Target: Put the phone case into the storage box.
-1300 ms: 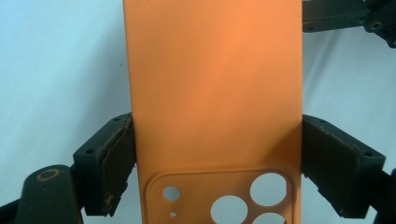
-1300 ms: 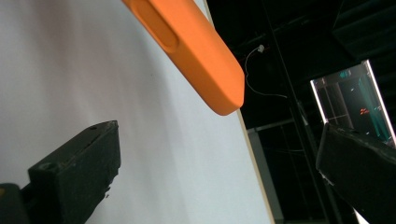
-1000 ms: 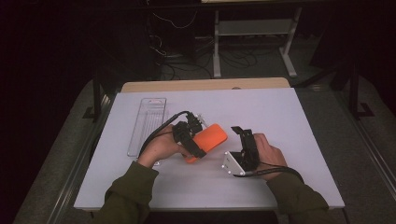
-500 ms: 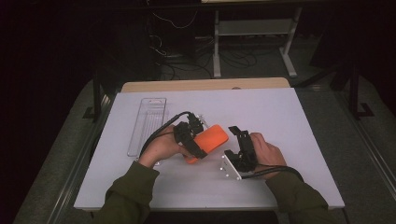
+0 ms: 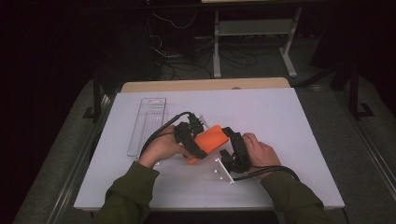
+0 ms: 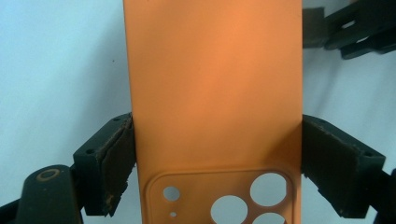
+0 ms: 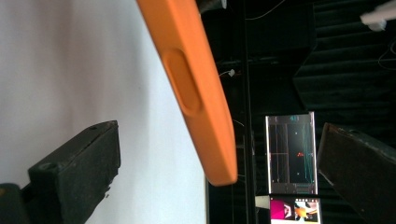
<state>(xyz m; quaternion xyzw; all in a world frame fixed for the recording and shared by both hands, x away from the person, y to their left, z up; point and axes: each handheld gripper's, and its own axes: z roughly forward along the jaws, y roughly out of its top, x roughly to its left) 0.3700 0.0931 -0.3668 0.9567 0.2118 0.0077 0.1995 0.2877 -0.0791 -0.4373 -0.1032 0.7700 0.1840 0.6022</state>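
Case [image 6: 212,93] first: an orange phone case, clamped across its width between my left jaws. In the left gripper view it fills the middle of the frame, camera cut-outs at the bottom edge nearest me, each black pad pressed flat against a long side. That hold looks square, and I judge it firm enough to carry a hand-over.

In the high view my left gripper [image 5: 189,137] sits just left of centre with the case [image 5: 210,140] slanting up and to the right from it, lifted off the white table [image 5: 289,121]. My right gripper [image 5: 236,151] is just right of it, close against the case's free end.

In the right gripper view the case [image 7: 191,84] runs edge-on from the top centre down to the middle of the frame, its side-button bump facing me. My right jaws stand wide apart, one at lower left, one at right, and the case's rounded end hangs between them, touching neither.

The step, as I read it, is taking that free end with the right. To do it well I should keep the left steady, bring the end deeper between the right pads, square them to the case's faces or edges, then close gently; it looks soft and may bow.

Farther off, a clear tray [image 5: 147,123] lies at the table's left, well apart from my hands.
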